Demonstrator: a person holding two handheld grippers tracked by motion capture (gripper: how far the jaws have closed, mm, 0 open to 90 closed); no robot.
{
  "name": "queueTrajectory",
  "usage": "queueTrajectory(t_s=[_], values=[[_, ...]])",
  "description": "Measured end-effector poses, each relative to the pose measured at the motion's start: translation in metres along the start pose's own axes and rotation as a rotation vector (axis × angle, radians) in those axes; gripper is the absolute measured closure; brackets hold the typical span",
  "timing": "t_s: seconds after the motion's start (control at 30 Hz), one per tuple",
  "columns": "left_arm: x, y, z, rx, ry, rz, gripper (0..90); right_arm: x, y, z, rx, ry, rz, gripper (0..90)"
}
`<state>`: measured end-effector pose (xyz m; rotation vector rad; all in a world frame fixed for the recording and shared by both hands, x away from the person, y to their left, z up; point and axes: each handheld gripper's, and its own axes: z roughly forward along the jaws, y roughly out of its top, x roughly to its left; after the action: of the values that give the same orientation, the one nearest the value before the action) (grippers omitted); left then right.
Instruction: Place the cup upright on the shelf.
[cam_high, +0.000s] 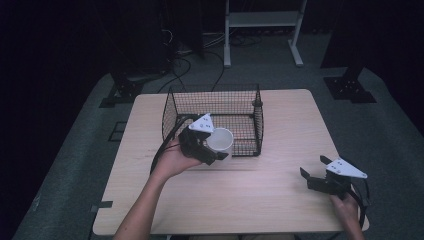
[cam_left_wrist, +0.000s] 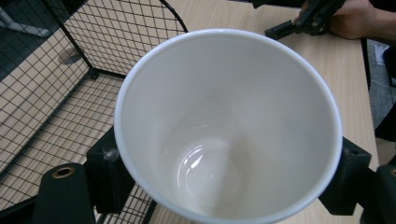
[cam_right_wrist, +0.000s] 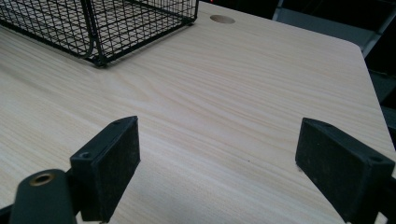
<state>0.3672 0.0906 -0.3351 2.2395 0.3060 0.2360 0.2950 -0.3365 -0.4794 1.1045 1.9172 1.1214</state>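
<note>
My left hand-held gripper (cam_high: 216, 152) grips the white ceramic cup (cam_high: 220, 142) by its sides, holding it at the near edge of the black wire basket (cam_high: 172, 107) on the pale wooden tabletop (cam_high: 280, 150). I judge I'm mid-carry; next I must clear the rim and lower it inside. My right hand-held gripper (cam_high: 314, 168) rests spread apart and empty, near right.

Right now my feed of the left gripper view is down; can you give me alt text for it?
A white cup, empty and seen from above its mouth, is clamped between the left gripper's two black jaws. A black wire basket sits behind it on the wooden table, and the right gripper rests at the far edge.
</note>
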Motion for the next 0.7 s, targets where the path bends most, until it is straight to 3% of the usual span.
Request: queueTrajectory(t_s=[0.7], values=[[0.030, 0.020, -0.017, -0.006, -0.004, -0.029, 20.8, 0.000, 0.000, 0.000, -0.001, 0.001, -0.002, 13.1]])
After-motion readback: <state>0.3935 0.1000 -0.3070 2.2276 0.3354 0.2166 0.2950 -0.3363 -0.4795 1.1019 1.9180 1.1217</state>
